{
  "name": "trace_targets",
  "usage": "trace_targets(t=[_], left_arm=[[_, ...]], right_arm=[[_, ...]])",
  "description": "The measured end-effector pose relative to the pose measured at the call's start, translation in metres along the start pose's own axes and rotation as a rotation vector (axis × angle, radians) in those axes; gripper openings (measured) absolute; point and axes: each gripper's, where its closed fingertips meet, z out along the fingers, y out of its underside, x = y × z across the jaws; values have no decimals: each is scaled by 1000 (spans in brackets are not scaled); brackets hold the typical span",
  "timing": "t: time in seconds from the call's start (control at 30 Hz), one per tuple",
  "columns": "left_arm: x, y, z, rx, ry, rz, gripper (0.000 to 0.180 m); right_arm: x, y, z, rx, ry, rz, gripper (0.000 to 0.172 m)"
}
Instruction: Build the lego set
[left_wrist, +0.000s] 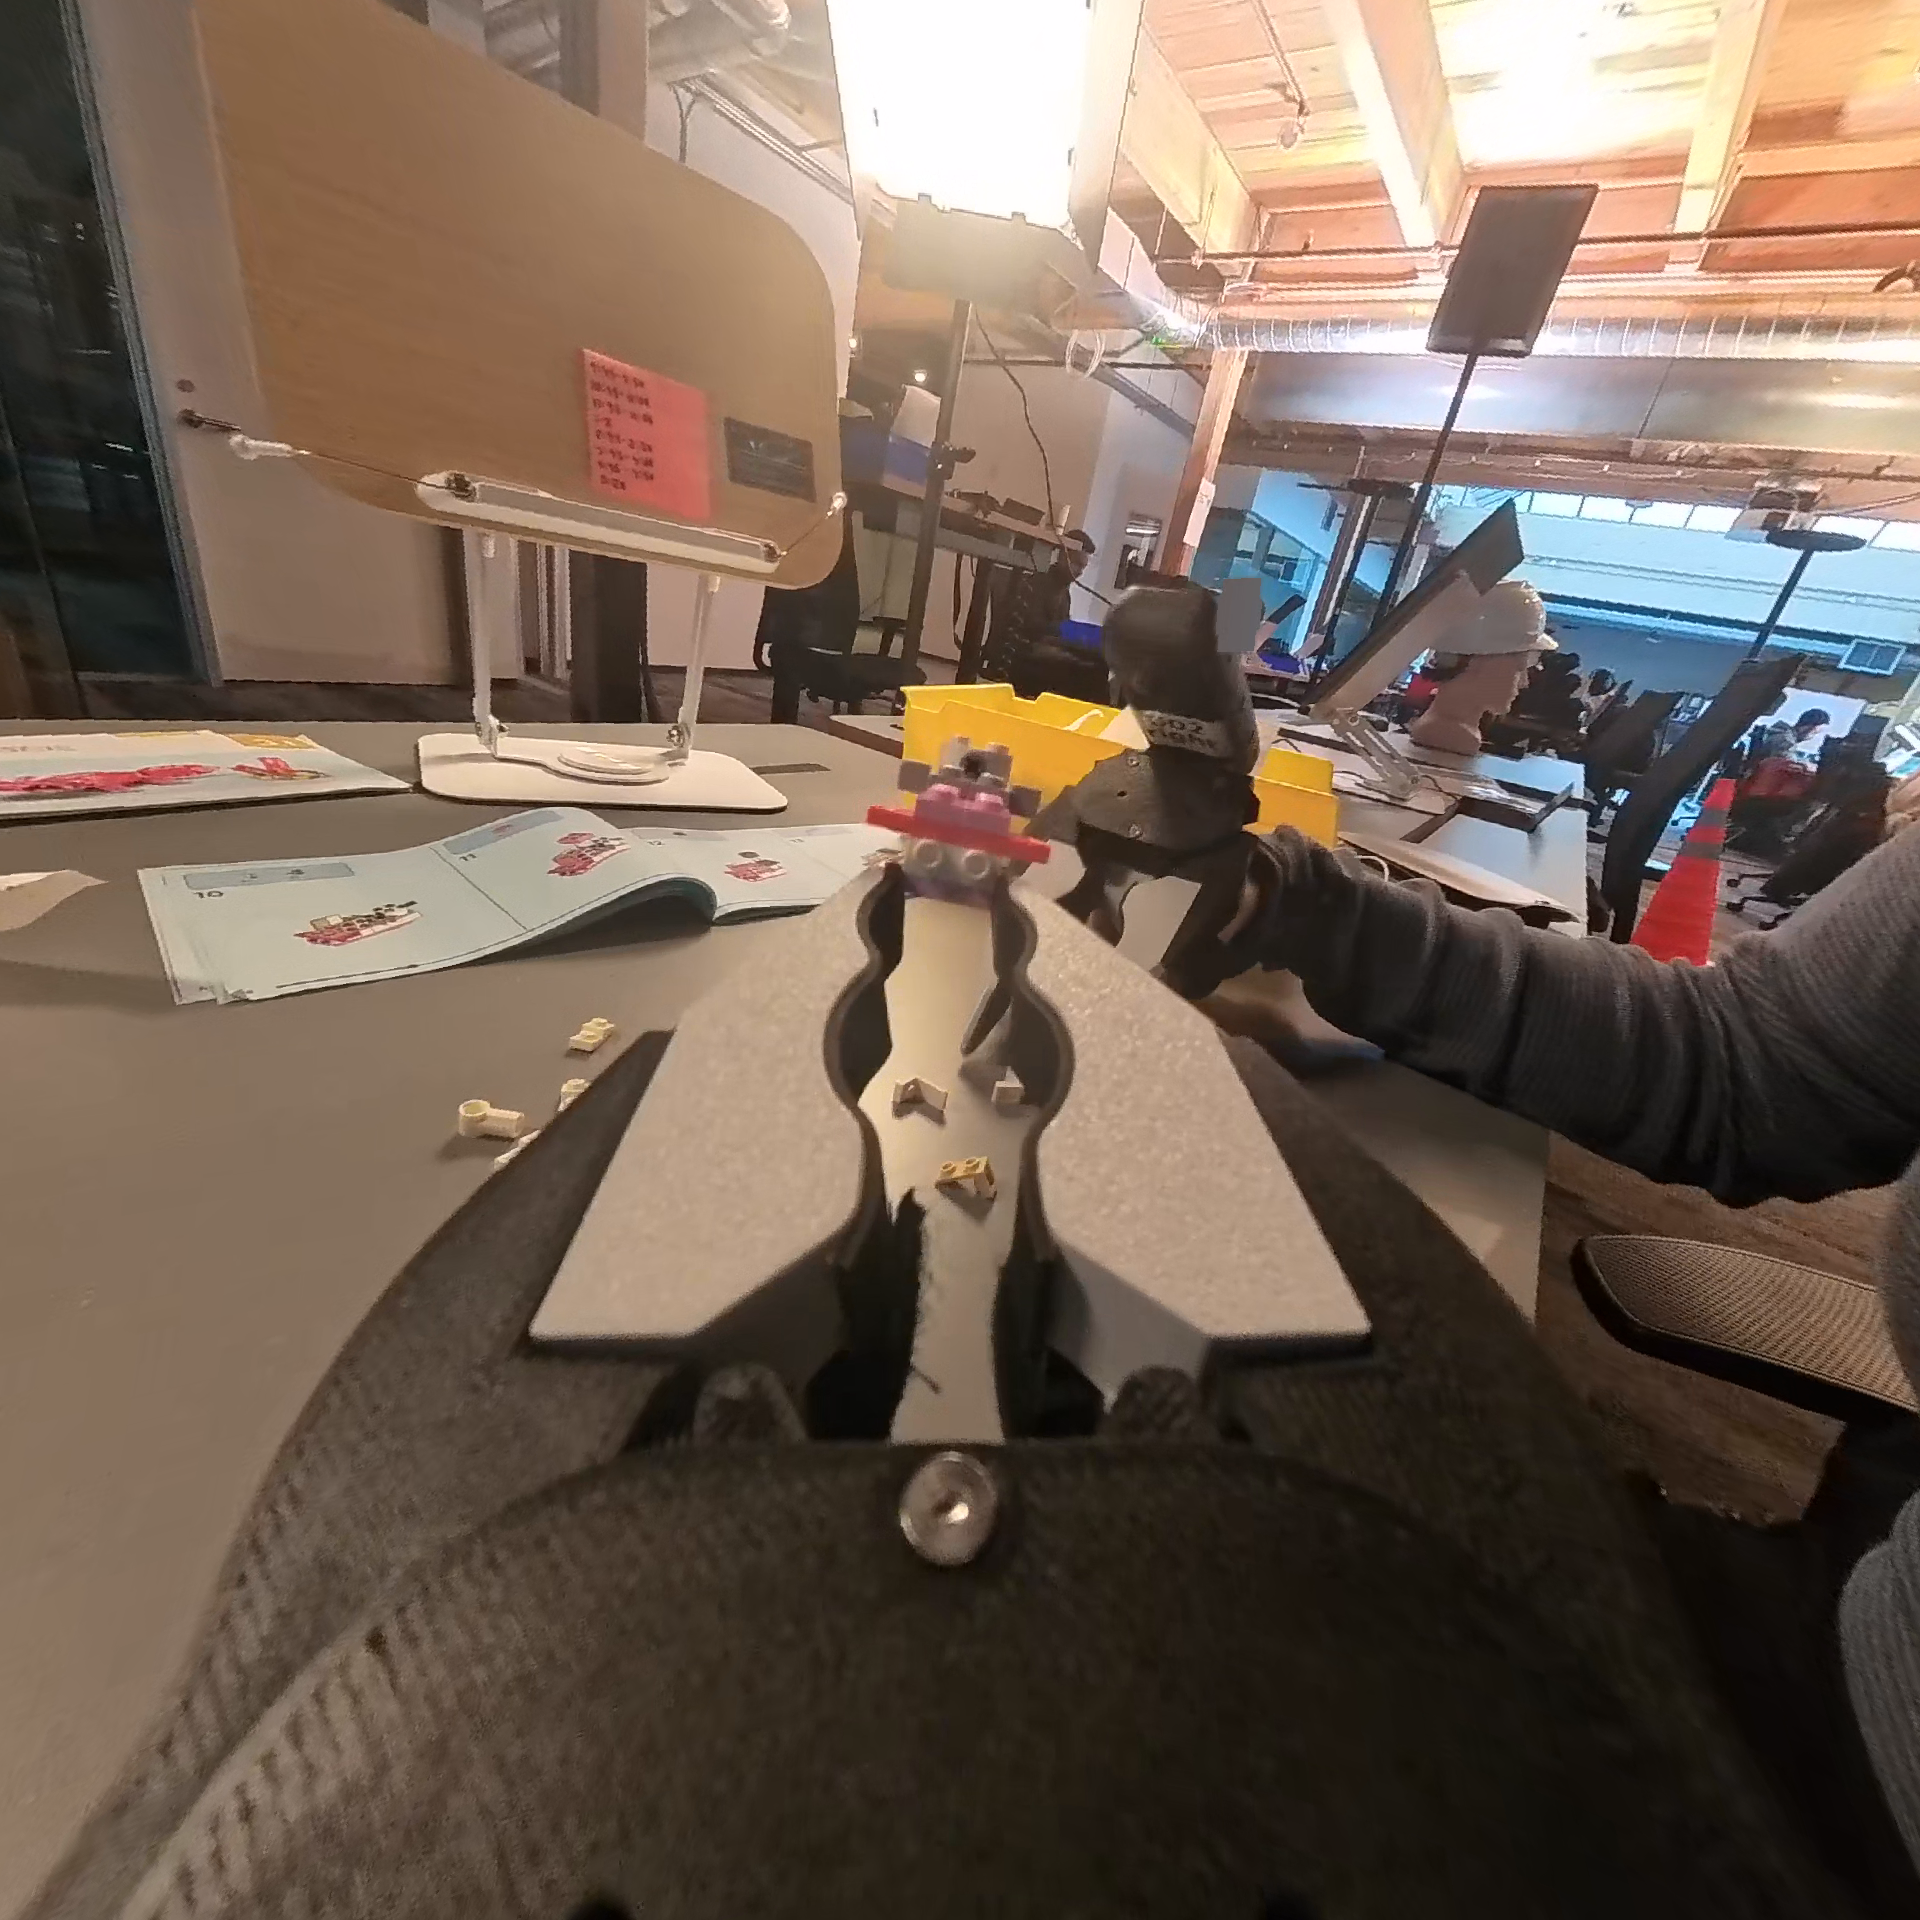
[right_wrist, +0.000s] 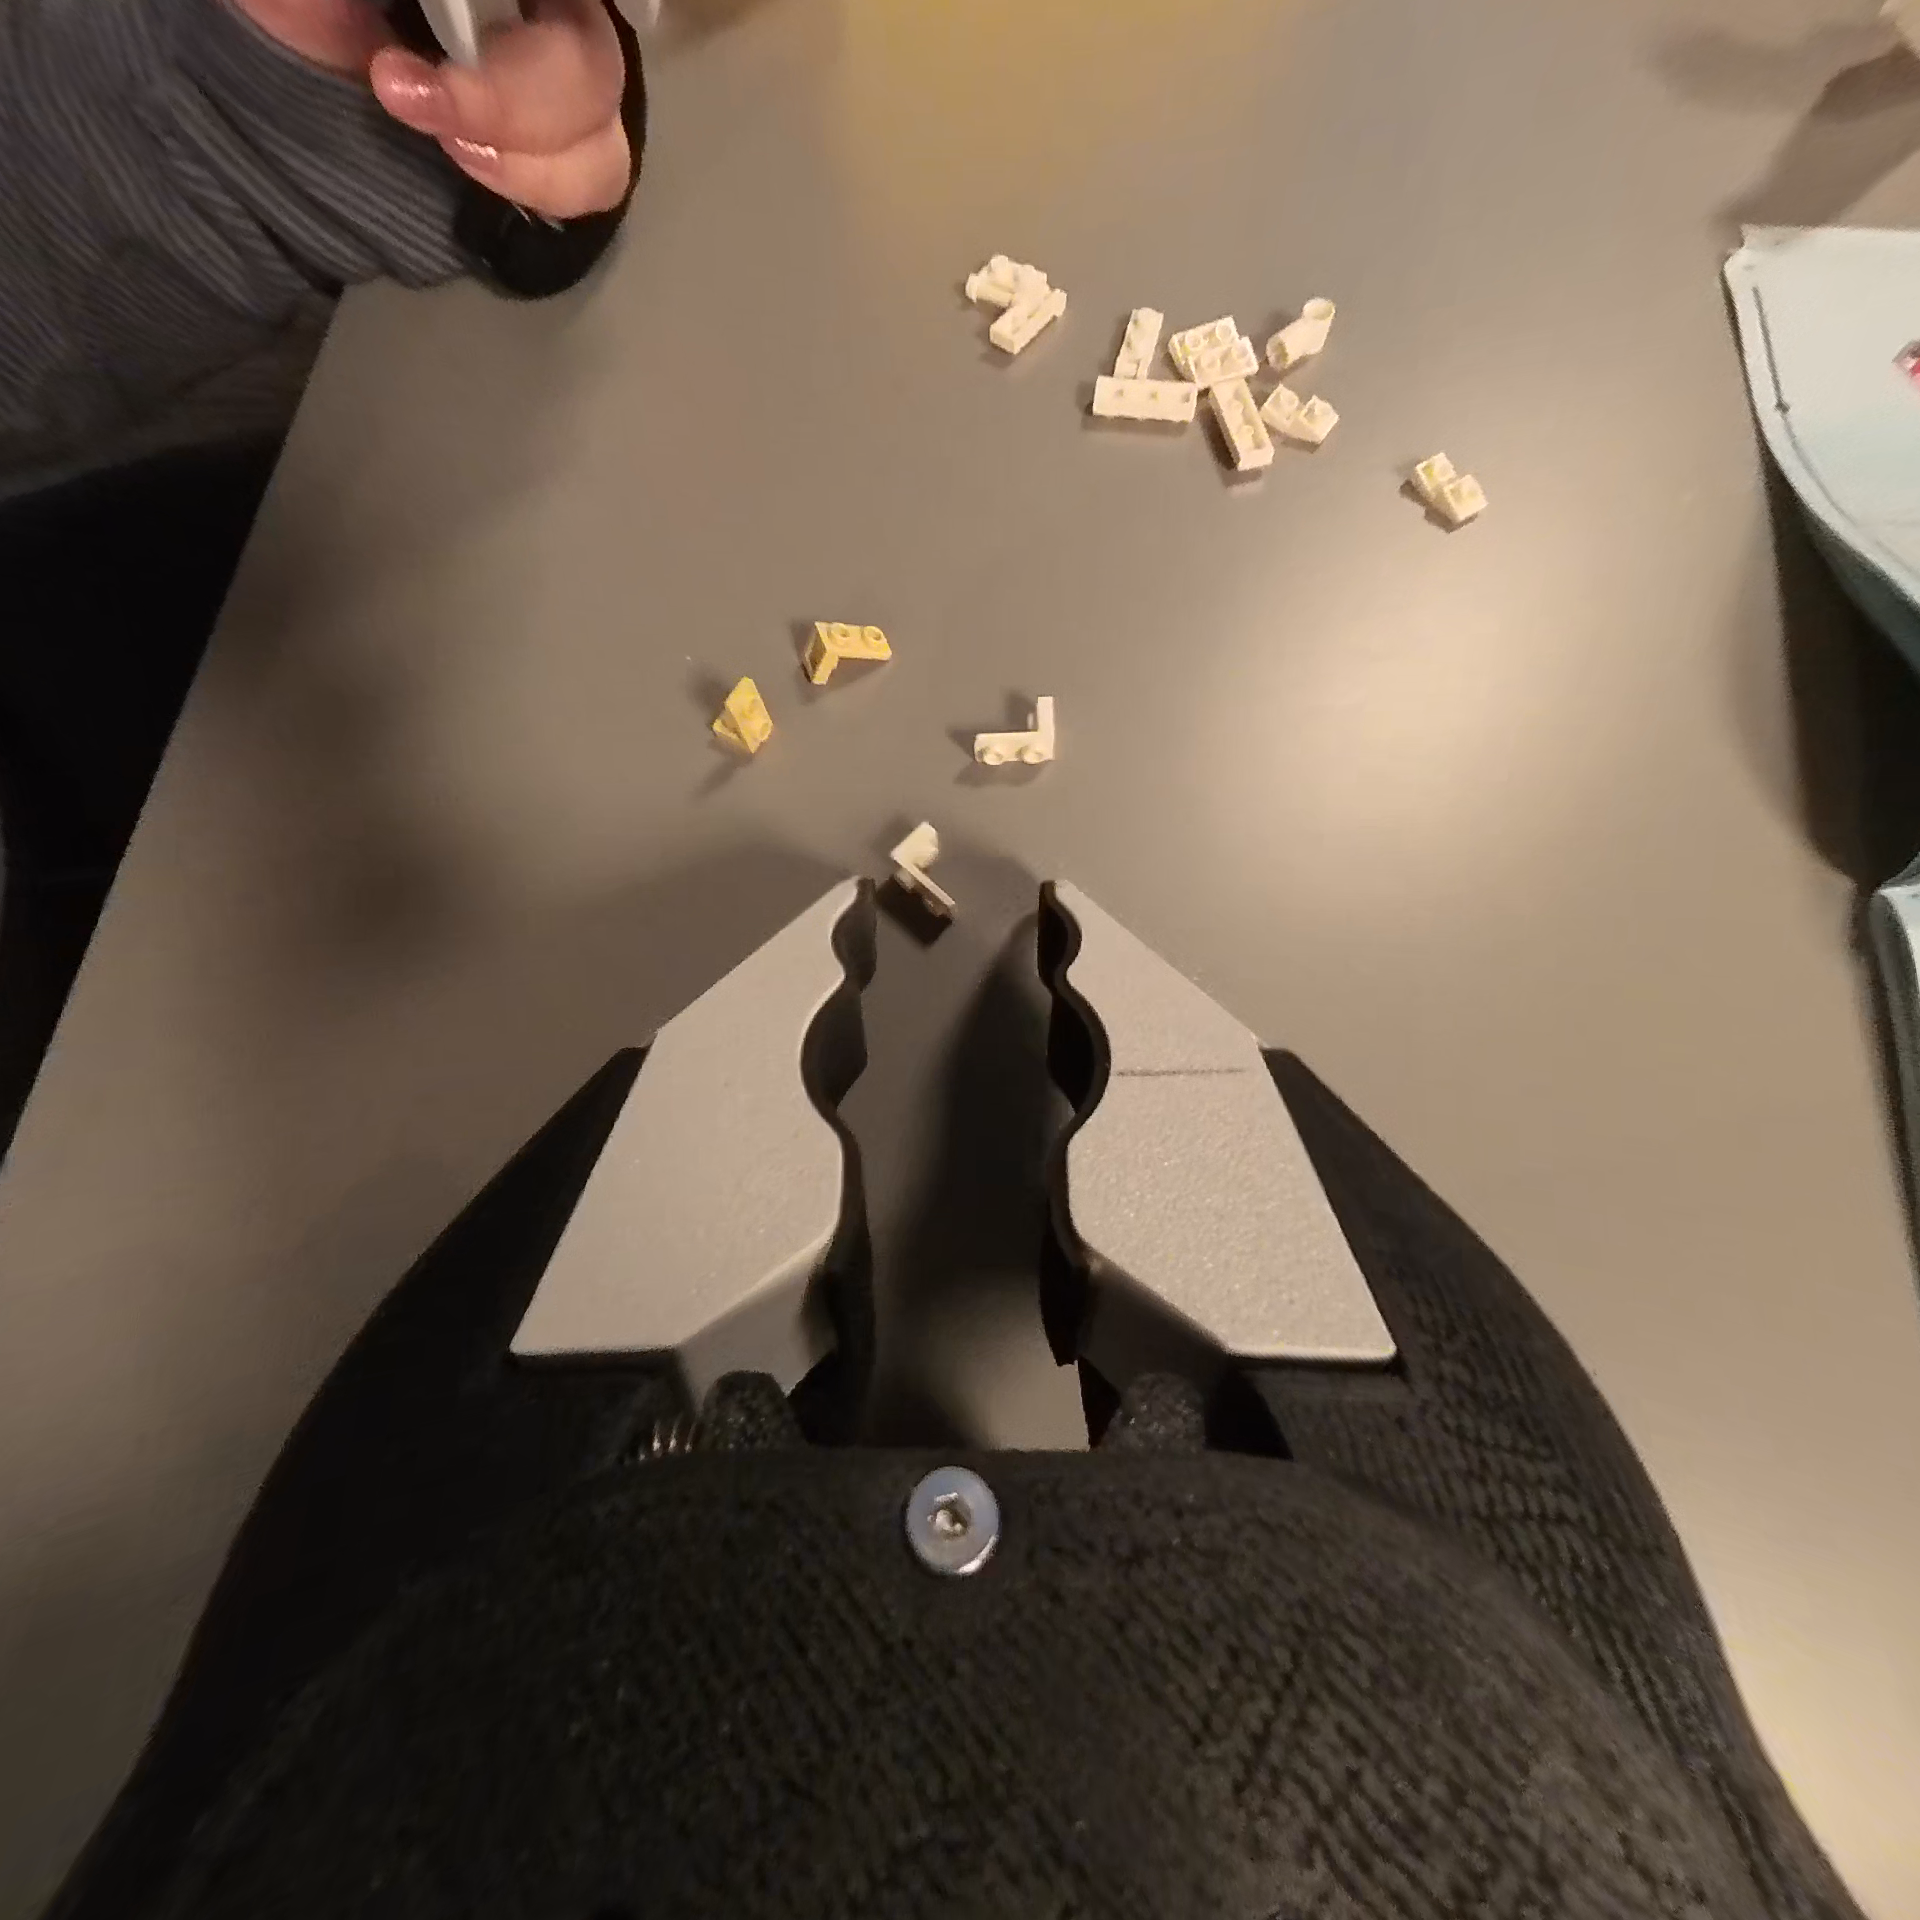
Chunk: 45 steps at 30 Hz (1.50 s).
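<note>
Left wrist view: left gripper (left_wrist: 951, 883) is clamping a small brick assembly of grey, purple and red plastic (left_wrist: 954, 831) at its fingertips, jaws narrow, both tips appearing to press on the purple base. The build is being held aloft, studs up, probably so its top stays reachable. Beyond it the right gripper (left_wrist: 1164, 914) is angling down toward the dark grey tabletop (left_wrist: 260, 1195), with a yellow plastic bin (left_wrist: 977, 717) behind and an open pale-blue instruction booklet (left_wrist: 447, 894) lying to the left.

Right wrist view: right gripper (right_wrist: 951, 894) is hovering with jaws wide; a small white angled bracket piece (right_wrist: 920, 871) is lying just inside the left fingertip (right_wrist: 847, 914), the right pad well clear of it, so nothing is gripped. Farther out, 2 yellow brackets (right_wrist: 847, 649), 1 white L-bracket (right_wrist: 1023, 740) and a cluster of white bricks (right_wrist: 1205, 384) are lying loose, seemingly spread for single picking.
</note>
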Motion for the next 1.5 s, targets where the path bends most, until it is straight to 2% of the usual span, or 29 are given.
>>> trace_targets(t=[0.27,0.53,0.6,0.7,0.83,0.97,1.03,1.2,1.27,1.4,1.5], left_arm=[[1,0,0,0,10,0,15],[-1,3,2,-18,3,-9,15],[-1,3,2,-18,3,-11,15],[-1,3,3,-22,5,-6,15],[1,5,3,-29,8,2,15],[2,5,4,-33,10,10,15],[2,6,5,-39,13,13,15],[4,6,5,-40,11,29,15],[4,6,5,-42,7,39,15],[4,3,1,-33,-63,185,15],[0,1,-1,-32,-115,241,15]], right_arm=[[-4,1,-1,-1,-38,25,28],[-8,0,-2,8,-59,8,7],[-4,0,-1,6,-31,2,12],[-7,2,1,-12,-39,-20,16],[-9,-2,2,-5,-17,-86,1],[-11,-11,-8,-73,45,-172,1],[-11,-11,-14,-195,61,-202,1],[-4,14,-37,-761,93,-284,1],[-7,18,-42,-934,65,-314,1],[-13,28,-47,-1160,-22,-327,1],[-14,37,-47,-1230,-67,-319,1]])
